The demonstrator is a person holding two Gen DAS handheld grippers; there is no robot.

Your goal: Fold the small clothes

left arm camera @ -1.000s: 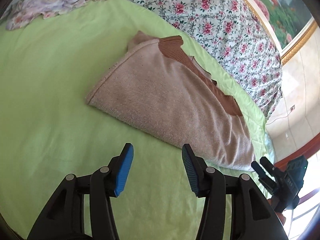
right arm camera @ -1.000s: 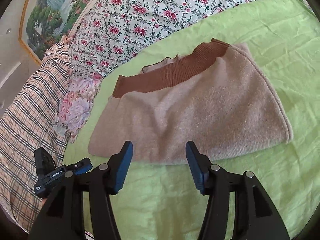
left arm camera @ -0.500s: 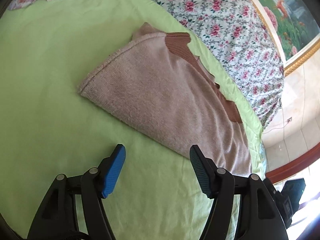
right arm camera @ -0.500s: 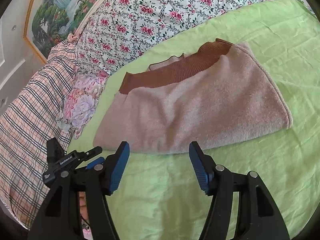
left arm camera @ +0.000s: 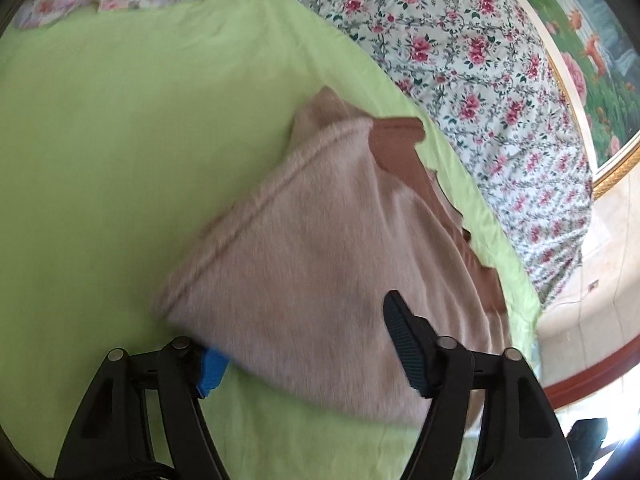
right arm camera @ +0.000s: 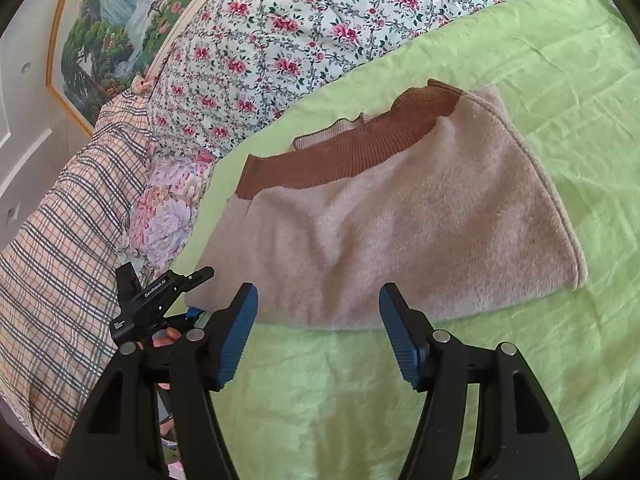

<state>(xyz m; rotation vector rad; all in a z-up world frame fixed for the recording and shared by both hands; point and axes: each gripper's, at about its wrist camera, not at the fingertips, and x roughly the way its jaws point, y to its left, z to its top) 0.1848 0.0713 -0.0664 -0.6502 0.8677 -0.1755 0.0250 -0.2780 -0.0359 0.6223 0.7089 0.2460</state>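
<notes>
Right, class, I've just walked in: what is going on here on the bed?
A person is folding a small pink sweater with a brown ribbed band on a green sheet, a hand-held gripper in each hand. The left hand-held gripper is at the sweater's near corner, one finger slipped under the edge and one above it, its jaws closing. The right hand-held gripper hovers open just short of the near edge, gripping nothing.

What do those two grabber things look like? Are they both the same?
Yes, they match. The left gripper and the right gripper each have two chunky black plastic arms with round silver screws, tipped with blue ribbed pads. In the right wrist view, the left one's black body carries small white lettering. No sleeve shows, only a bit of a hand behind it.
</notes>
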